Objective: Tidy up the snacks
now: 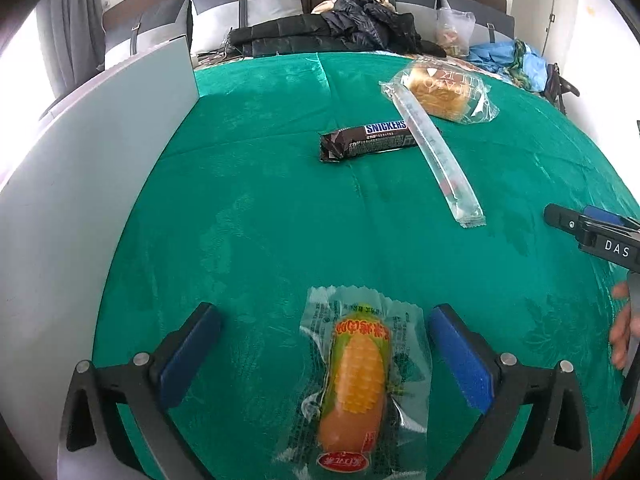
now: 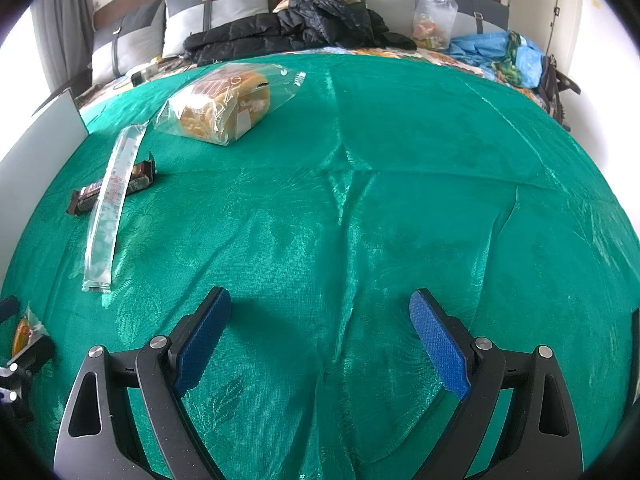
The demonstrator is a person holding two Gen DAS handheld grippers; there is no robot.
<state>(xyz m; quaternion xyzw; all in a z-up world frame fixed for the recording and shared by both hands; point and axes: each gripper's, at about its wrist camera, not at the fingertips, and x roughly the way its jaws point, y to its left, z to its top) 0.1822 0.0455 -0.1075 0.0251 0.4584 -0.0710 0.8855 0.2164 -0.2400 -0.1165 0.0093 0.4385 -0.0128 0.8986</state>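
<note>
Your left gripper [image 1: 324,344] stands wide, its blue pads [image 1: 192,356] clear on either side of the corn sausage packet [image 1: 356,376], which lies flat on the green cloth [image 1: 248,216] between them, touched by neither pad. To the left of that gripper a pale grey board [image 1: 80,168] rises along the cloth's edge, so room is tight on that side. Ahead, the Snickers bar [image 1: 368,140] lies crosswise near the middle, with the long clear stick packet [image 1: 436,160] laid over its right end and running toward you. Beyond them the bagged bread [image 1: 440,92] sits near the far edge of the cloth, where a black jacket [image 1: 340,32] is heaped. Your right gripper [image 2: 320,332] is also spread wide with nothing between its pads, over bare cloth. The whole right half of the cloth in the right wrist view is open, out to the blue bag [image 2: 500,52] at the far right corner.
</note>
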